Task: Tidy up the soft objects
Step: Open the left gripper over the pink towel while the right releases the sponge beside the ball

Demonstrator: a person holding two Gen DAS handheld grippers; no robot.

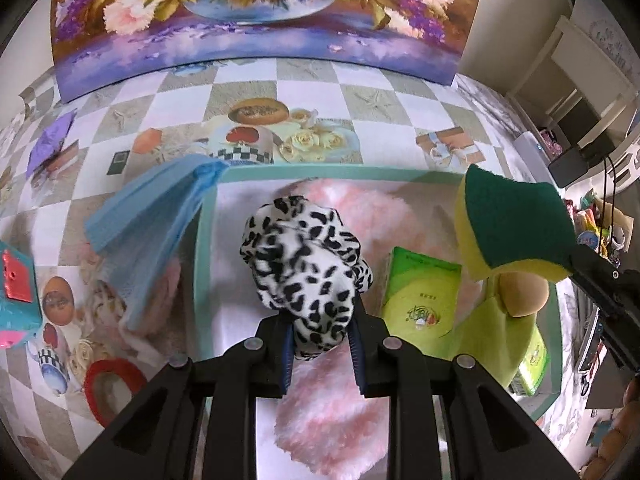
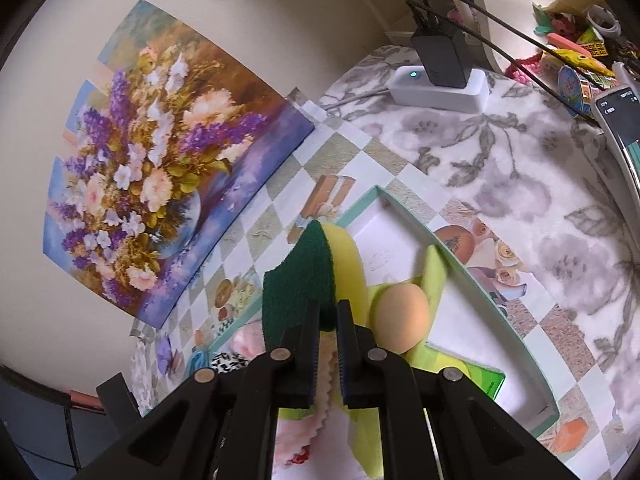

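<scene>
My left gripper [image 1: 320, 354] is shut on a black-and-white spotted plush [image 1: 308, 264] and holds it above a teal-rimmed white tray [image 1: 204, 240]. The tray holds pink fluffy fabric [image 1: 360, 216], a green tissue pack [image 1: 420, 296], a lime cloth [image 1: 500, 344] and a tan egg-shaped ball [image 1: 522, 294]. My right gripper [image 2: 328, 344] is shut on a yellow sponge with a green scouring face [image 2: 300, 284], held over the tray [image 2: 492, 292]; the sponge also shows in the left wrist view [image 1: 516, 224]. A blue cloth [image 1: 156, 216] hangs over the tray's left rim.
A flower painting [image 1: 256, 20] leans on the wall behind the checkered tablecloth. A red tape roll [image 1: 112, 384] and a teal and pink toy [image 1: 16, 292] lie left of the tray. A white power strip with a black charger [image 2: 440, 80] and a phone [image 2: 624, 128] sit to the right.
</scene>
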